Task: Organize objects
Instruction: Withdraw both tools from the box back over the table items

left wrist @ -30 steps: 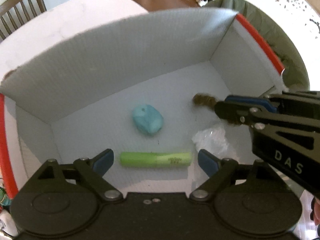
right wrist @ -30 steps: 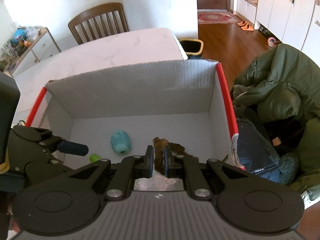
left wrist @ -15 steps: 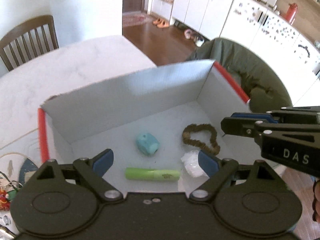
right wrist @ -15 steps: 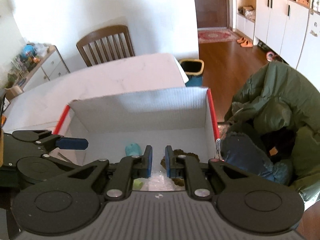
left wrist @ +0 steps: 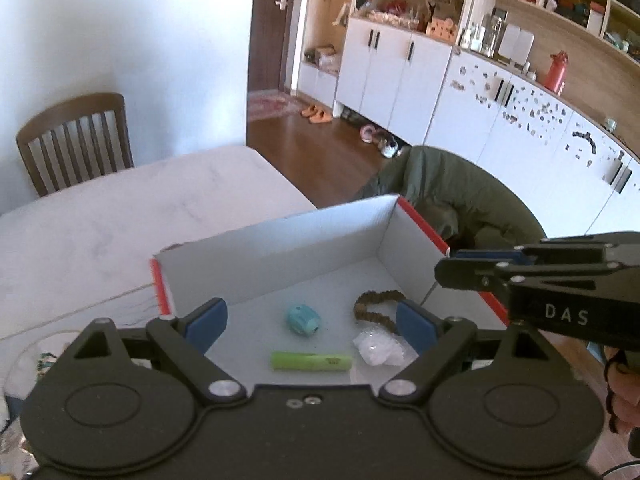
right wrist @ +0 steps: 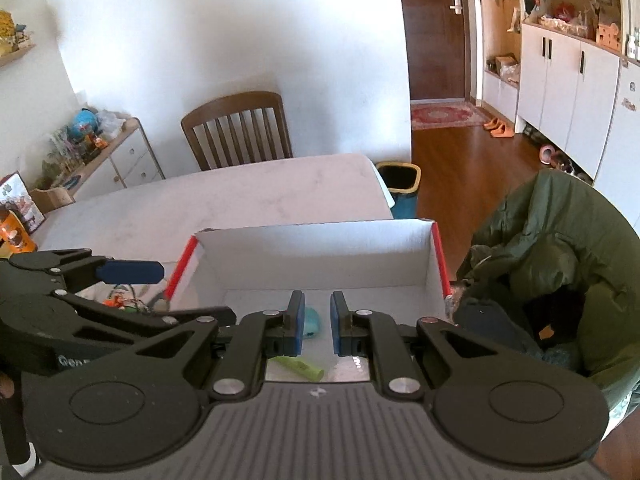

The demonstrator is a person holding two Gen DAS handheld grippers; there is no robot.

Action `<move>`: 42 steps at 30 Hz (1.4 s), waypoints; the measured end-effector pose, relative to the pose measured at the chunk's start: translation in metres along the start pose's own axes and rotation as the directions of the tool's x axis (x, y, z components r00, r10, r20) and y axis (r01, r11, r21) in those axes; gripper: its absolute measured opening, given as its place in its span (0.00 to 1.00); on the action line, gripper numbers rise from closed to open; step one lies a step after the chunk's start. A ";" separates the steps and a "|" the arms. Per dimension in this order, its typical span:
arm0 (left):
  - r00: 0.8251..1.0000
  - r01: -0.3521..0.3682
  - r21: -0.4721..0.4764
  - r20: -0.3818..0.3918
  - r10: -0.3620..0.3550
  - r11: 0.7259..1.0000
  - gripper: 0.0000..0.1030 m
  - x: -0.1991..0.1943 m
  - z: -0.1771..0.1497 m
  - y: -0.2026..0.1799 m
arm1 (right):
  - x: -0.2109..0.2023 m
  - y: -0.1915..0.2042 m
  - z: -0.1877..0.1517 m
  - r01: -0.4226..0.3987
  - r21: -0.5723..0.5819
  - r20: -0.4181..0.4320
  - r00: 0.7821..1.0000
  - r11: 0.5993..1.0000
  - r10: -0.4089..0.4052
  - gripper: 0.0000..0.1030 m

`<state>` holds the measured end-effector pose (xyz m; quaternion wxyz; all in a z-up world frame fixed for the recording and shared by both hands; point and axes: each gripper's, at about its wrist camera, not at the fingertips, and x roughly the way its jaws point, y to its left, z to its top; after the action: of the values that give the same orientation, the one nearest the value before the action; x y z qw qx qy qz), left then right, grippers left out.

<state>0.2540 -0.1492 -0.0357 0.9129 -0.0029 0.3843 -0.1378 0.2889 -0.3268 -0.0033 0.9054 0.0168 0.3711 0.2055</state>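
A white cardboard box (left wrist: 280, 256) with red edges stands on the table. On its floor lie a teal rounded object (left wrist: 303, 319), a green tube (left wrist: 311, 361), a brown scrunchie (left wrist: 374, 308) and a crumpled clear wrapper (left wrist: 378, 346). My left gripper (left wrist: 310, 316) hovers above the box's near side, open and empty. My right gripper (right wrist: 317, 320) is raised over the near edge, its blue pads a small gap apart with nothing between them. Through that gap I see the teal object (right wrist: 314, 322) and below it the green tube (right wrist: 300, 368).
The marble table (left wrist: 120, 220) stretches behind the box, with a wooden chair (left wrist: 74, 140) at its far side. A dark green jacket (left wrist: 460, 200) is draped right of the box. Small clutter (right wrist: 120, 300) lies left of the box. A bin (right wrist: 400, 184) stands on the floor.
The right gripper has let go of the scrunchie, which now lies in the box, and its fingers have parted. Both grippers have risen and pulled back from the box.
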 end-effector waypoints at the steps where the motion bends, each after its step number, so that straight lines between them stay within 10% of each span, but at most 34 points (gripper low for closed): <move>1: 1.000 -0.001 0.000 0.011 0.001 1.000 0.88 -0.006 -0.001 0.002 | -0.003 0.003 -0.001 -0.001 -0.002 0.004 1.000 1.000 0.001 0.12; 13: 0.996 -0.001 -0.042 0.091 0.005 0.999 0.88 -0.066 -0.016 0.034 | -0.027 0.051 -0.012 -0.025 -0.017 0.043 0.999 1.000 0.026 0.14; 34: 0.983 -0.079 -0.123 0.158 0.098 0.989 0.99 -0.150 -0.065 0.148 | -0.026 0.168 -0.019 -0.115 -0.070 0.070 0.990 0.991 0.120 0.81; 42: 0.982 -0.110 -0.162 0.134 0.132 0.981 0.99 -0.158 -0.089 0.193 | -0.021 0.206 -0.025 -0.136 -0.103 0.088 0.986 0.985 0.145 0.83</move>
<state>0.1341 0.0851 -0.0090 0.9419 -0.0596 0.3264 -0.0513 0.1842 -0.1493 0.0299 0.9049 0.0089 0.3153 0.2857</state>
